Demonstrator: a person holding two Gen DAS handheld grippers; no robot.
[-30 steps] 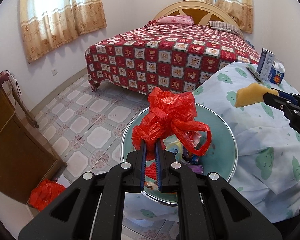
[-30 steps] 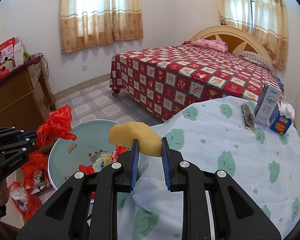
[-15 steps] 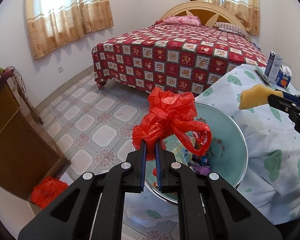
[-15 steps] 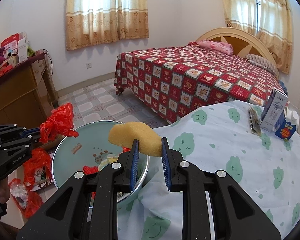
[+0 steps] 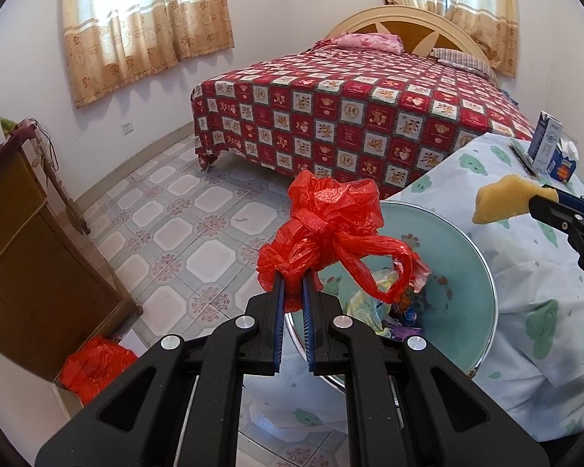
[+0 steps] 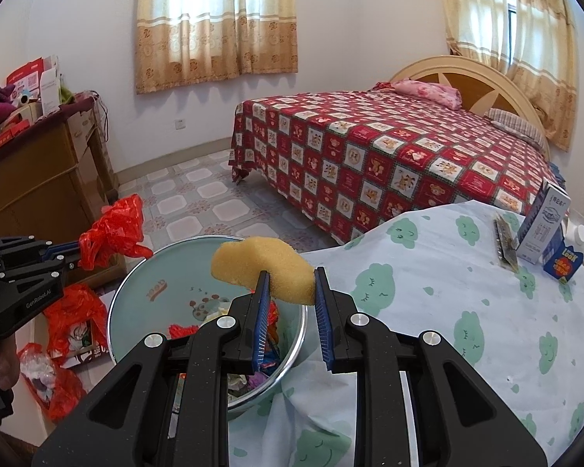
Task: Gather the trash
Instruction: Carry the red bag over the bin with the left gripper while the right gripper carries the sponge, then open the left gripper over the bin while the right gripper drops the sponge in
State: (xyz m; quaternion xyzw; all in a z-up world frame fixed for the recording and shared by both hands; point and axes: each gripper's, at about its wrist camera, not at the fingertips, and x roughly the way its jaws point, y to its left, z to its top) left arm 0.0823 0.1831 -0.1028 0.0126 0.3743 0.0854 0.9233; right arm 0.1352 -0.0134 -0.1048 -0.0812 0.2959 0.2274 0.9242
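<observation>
Red crumpled plastic bag (image 5: 331, 229), knotted, handles looped.

A crinkled, glossy red plastic bag (image 5: 331, 233) is being pinched between ribbed blue pads on the matt black plastic left gripper (image 5: 292, 292). A porous, rough yellow sponge (image 6: 262, 268) is being squeezed by the right gripper (image 6: 290, 292), whose bolts are shining like polished metal. The basin (image 6: 136, 284) is showing a smooth, glossy inside with a bright metallic rim. A soft matt printed cloth (image 6: 447, 292) is being seen draped beside it, and the floor tiles (image 5: 198, 233) are looking smooth and faintly glossy.
</observation>
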